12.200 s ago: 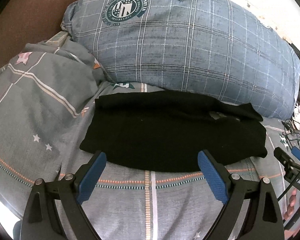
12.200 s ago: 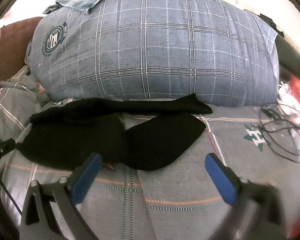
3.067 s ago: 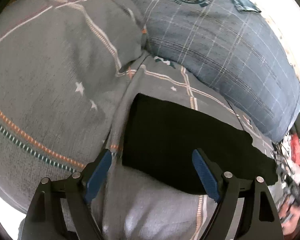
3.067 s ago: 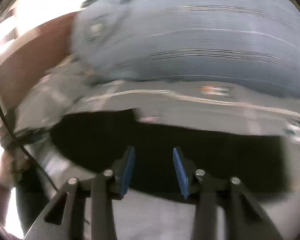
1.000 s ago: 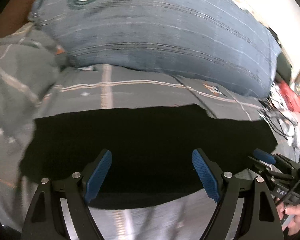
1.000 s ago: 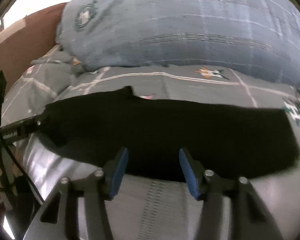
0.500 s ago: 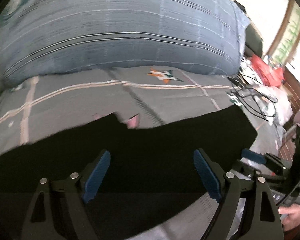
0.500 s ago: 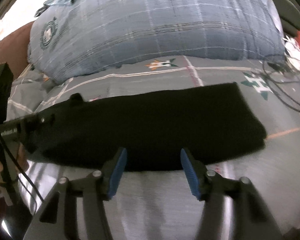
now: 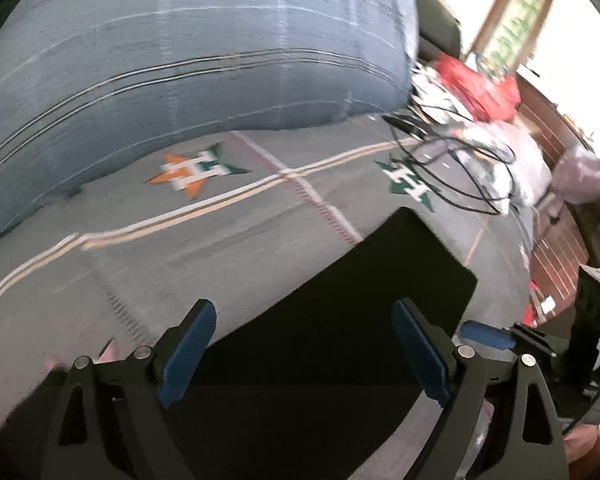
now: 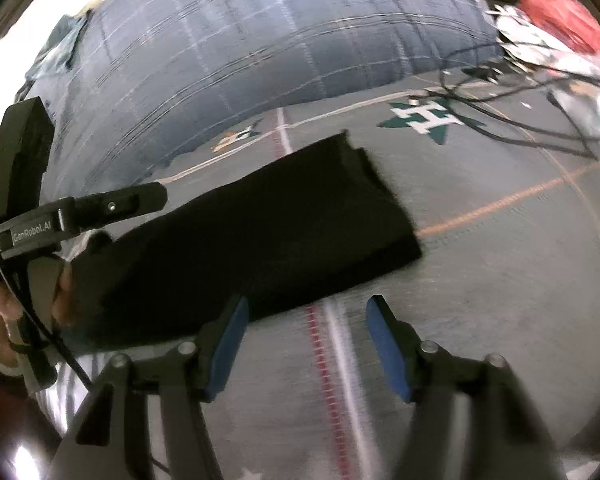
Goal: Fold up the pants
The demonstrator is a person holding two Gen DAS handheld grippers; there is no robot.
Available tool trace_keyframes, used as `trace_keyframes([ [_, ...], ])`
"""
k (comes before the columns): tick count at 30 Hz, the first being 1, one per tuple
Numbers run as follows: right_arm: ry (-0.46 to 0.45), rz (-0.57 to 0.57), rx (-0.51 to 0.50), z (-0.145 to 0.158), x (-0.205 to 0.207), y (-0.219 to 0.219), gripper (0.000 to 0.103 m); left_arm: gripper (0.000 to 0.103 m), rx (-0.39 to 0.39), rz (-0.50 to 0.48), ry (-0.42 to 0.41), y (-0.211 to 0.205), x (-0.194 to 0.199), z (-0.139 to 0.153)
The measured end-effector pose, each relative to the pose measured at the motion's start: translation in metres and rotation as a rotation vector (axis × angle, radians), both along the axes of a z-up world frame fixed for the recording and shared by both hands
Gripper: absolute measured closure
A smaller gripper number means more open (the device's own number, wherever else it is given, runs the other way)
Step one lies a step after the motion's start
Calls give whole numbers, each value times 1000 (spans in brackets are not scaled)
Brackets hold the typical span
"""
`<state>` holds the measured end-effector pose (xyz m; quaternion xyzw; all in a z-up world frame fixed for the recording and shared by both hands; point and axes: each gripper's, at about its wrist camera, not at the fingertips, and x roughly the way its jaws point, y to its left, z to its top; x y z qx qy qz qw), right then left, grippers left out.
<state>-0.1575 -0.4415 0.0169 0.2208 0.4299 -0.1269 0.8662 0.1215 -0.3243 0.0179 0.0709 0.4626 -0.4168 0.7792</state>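
A: Left claw (image 9: 304, 350) is spread wide and gripping nothing, hovering low over the black pants (image 9: 340, 320). Right claw (image 10: 304, 344) is parted too, with only bedsheet (image 10: 500, 280) between its pads, just off the pants' near edge.

B: So where do the pants sit?

A: Flat on the bed, a long narrow dark band lying in front of the big plaid pillow (image 10: 240, 52), well clear of it, one squared end pointing toward the cable tangle (image 10: 520, 76) by the pillow's right end.

B: Progress?

A: Looks like the lengthwise fold is done, legs stacked. I'd say the end-to-end fold is left: pinch the short end and carry it across.
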Motion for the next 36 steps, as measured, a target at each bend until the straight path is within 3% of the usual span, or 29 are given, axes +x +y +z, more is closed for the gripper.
trace_keyframes([
  [4,-37,-34,52,0,-1,-9,40,13,9,-38,-15,-32,14,-4],
  [9,-47,-51,46,1,0,-12,40,13,16,-56,-28,-49,21,-9],
  [23,-70,-44,26,-2,5,-14,38,13,14,-73,-23,-48,14,-12],
  [27,-91,-50,36,-3,5,-17,38,13,15,-138,33,-63,24,-19],
  [36,-114,-53,29,-2,8,-18,38,13,29,-264,78,-107,39,-30],
])
